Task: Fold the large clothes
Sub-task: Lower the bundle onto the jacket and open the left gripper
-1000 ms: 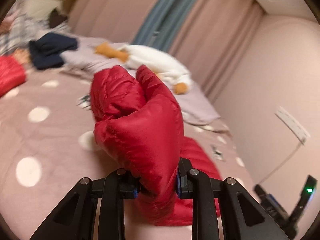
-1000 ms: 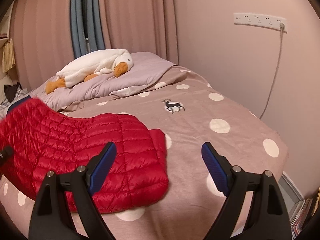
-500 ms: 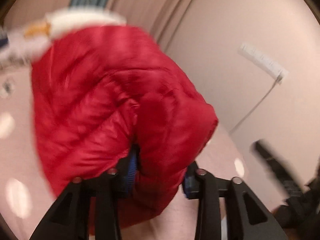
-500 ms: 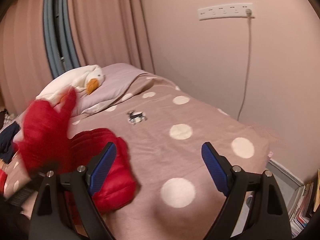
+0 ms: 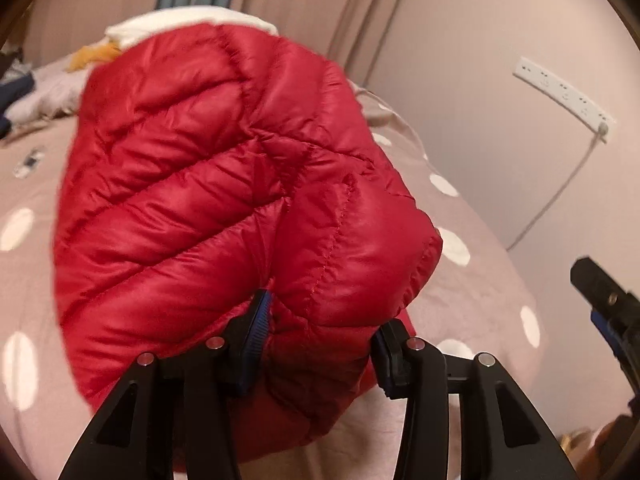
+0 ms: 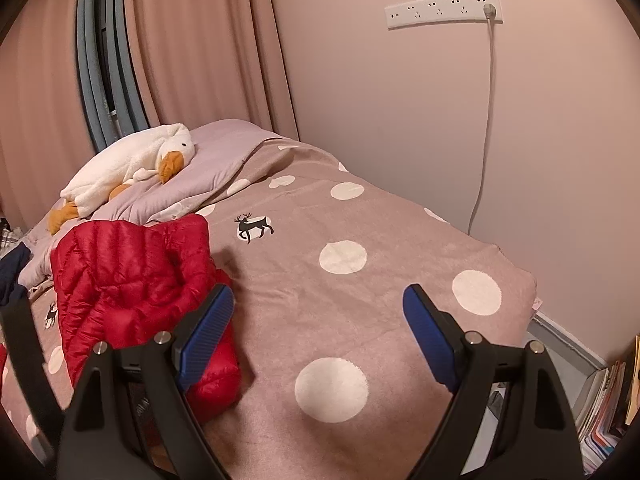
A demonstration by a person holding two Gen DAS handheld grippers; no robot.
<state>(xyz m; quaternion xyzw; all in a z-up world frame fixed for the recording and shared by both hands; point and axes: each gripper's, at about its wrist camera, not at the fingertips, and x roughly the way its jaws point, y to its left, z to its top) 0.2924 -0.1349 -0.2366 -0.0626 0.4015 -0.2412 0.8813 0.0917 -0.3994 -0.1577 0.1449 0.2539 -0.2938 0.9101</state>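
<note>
above the near left of the dotted bedspread (image 6: 360, 280), the left gripper (image 5: 320, 344) pinches a raised fold of the red puffer jacket (image 5: 224, 200); the right gripper (image 6: 320, 320) hovers spread wide, holding nothing.

Red jacket (image 5: 224, 184) now folded rightward.

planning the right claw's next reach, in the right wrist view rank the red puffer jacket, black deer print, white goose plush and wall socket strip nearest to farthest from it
1. Red puffer jacket, beside its left finger.
2. Black deer print, mid-bed.
3. White goose plush, on the pillow.
4. White wall socket strip, high on the wall.
</note>
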